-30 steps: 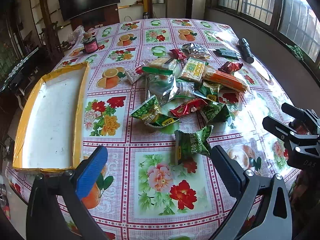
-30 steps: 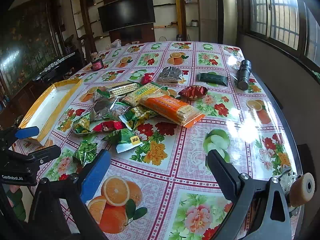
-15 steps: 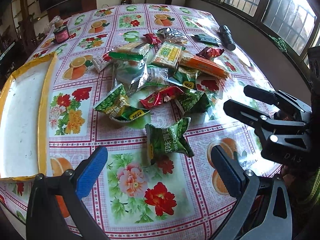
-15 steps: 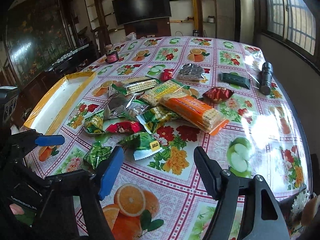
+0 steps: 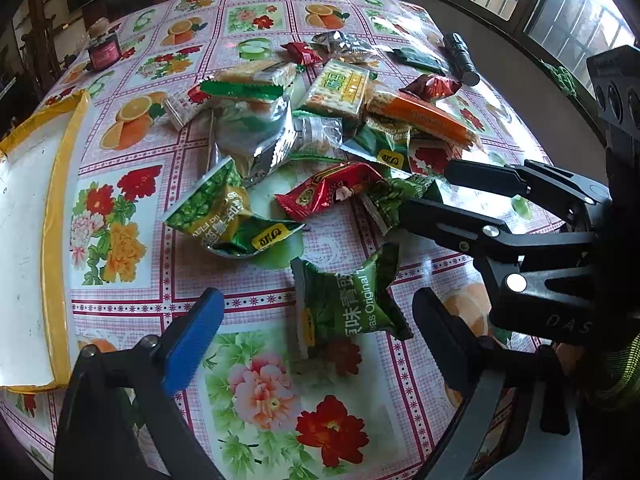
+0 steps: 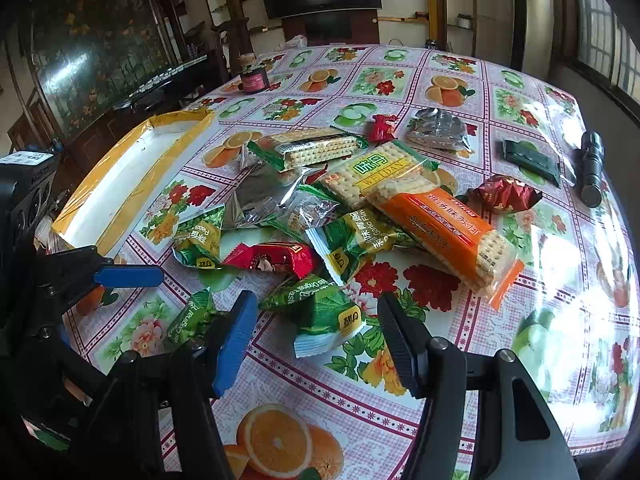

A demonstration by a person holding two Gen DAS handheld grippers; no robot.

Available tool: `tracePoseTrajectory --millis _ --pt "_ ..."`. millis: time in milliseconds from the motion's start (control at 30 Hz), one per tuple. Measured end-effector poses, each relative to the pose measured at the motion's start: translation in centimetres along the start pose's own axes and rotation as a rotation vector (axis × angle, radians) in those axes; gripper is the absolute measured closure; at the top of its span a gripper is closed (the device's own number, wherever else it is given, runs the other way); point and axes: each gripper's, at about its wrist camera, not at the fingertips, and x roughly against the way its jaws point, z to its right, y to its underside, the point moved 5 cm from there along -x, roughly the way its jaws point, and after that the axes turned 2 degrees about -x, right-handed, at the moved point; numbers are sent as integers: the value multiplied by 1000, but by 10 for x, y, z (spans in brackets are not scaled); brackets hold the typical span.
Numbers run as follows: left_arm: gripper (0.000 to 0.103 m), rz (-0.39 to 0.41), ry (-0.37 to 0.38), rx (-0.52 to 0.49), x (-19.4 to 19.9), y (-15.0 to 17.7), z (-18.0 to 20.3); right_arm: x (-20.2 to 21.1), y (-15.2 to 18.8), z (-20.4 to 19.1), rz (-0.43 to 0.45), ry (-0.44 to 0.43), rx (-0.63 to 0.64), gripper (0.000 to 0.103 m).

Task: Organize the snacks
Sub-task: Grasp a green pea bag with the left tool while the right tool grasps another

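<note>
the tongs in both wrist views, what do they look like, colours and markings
Both are black plastic tongs with silver screws at the joints. The left tongs and right tongs each carry a ribbed blue pad on one finger and a black ribbed pad on the other. The right tongs' body reads "DAS" in the left wrist view.

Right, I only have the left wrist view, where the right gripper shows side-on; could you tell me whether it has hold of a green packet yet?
Observer: Not yet. In the right wrist view a green pea packet lies on the cloth between the fingers of the right gripper. The jaws have just been closing, but neither pad touches it.
Operator: Thank you. Which end of the packet faces the gripper?
Observer: Its white sealed end, next to the yellow logo, points back toward the gripper.
</note>
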Motion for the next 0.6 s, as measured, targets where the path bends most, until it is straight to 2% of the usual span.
tracePoseTrajectory --millis 133,200,267,300,433,600 --pt "16 -2 -13 -13 -3 -1 -2 -11 -1 -1 -28 -31 8 46" --pt "20 1 -10 -11 -3 -2 -4 -16 0 -1 -49 -37 13 55" --pt "30 5 -21 -6 -3 -4 -8 -19 0 -1 -66 -45 15 63" --pt "32 6 -23 -7 -3 -6 -10 -19 1 -2 -68 -47 16 63" --pt "56 9 -38 -6 -2 -8 -15 -16 9 -2 -83 -58 15 66" --pt "60 9 -11 21 1 -7 -20 2 19 2 -49 -77 -27 67"
